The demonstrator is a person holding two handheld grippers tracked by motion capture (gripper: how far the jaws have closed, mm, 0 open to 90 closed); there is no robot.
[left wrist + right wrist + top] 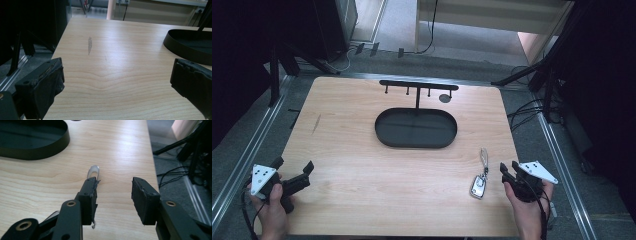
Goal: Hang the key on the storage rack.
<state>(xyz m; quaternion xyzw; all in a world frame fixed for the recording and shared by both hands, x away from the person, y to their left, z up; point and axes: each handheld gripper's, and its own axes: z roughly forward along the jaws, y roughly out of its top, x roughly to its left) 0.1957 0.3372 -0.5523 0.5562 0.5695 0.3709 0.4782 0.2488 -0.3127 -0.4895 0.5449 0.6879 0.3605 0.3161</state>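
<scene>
A silver car key fob [479, 186] with a metal clip strap [484, 156] lies on the wooden table [362, 190] near the front right. My right gripper [509, 168] hovers open just right of it; in the right gripper view [113, 186] the clip's silver loop [93, 171] peeks out past the left jaw. My left gripper [293, 167] is open at the front left corner, with bare wood between its wide-apart jaws [117, 80]. A black oval tray [416, 128] with a hook stand [418, 86] sits at mid-table.
The tray's rim [185, 51] shows at the right of the left gripper view, and its wall [37, 152] at the upper left of the right gripper view. A grey scuff [89, 45] marks the wood. Black stands and cables [532, 107] flank the table's right edge.
</scene>
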